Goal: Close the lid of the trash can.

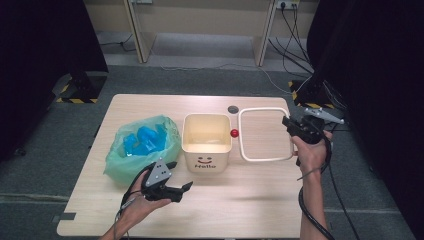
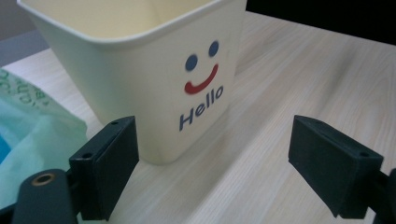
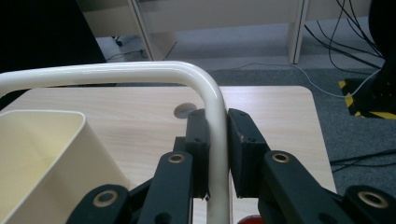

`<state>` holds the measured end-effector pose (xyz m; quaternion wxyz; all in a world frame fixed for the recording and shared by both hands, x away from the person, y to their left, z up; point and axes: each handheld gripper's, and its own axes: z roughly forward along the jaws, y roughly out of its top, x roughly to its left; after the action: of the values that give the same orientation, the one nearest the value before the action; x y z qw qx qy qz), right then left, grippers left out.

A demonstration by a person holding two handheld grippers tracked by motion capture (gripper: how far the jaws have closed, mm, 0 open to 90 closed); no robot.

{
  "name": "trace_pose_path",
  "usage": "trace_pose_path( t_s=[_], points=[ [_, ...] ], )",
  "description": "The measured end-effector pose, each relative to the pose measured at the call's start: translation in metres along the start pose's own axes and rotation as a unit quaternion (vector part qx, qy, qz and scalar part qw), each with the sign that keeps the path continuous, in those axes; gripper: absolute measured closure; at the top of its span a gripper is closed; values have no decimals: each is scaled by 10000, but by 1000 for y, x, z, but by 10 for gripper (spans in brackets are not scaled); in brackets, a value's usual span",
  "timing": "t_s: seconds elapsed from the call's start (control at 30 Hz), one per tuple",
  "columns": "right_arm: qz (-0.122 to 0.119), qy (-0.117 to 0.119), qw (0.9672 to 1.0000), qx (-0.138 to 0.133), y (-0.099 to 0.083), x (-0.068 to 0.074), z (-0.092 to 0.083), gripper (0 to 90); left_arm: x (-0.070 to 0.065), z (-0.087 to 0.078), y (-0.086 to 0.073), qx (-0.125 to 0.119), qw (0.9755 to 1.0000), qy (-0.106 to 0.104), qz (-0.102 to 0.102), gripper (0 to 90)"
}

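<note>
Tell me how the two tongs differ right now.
The left tongs stand wide open with nothing between the jaws, pointing at the Hello bin. The right tongs are shut on the cream frame beside that bin. In the high view the left tongs sit near the table's front by the green bag, the right at the table's right edge. Both are black and hand-held.

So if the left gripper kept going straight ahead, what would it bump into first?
Probably the cream bin with the smiley face. The left gripper points at its lower front corner with open jaws, only bare table between them.
</note>
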<state>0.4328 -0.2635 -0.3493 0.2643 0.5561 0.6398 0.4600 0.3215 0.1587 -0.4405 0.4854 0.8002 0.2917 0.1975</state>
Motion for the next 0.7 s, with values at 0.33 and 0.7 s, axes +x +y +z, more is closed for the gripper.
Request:
trace_pose_path(
  t_s=[0.33,0.7],
  points=[
    [-260,226,9993,150,15,37,21,791,-7,8,15,-159,9996,166,167,154],
    [-414,505,9976,217,29,84,46,790,-5,12,28,-379,9986,350,108,158]
  ],
)
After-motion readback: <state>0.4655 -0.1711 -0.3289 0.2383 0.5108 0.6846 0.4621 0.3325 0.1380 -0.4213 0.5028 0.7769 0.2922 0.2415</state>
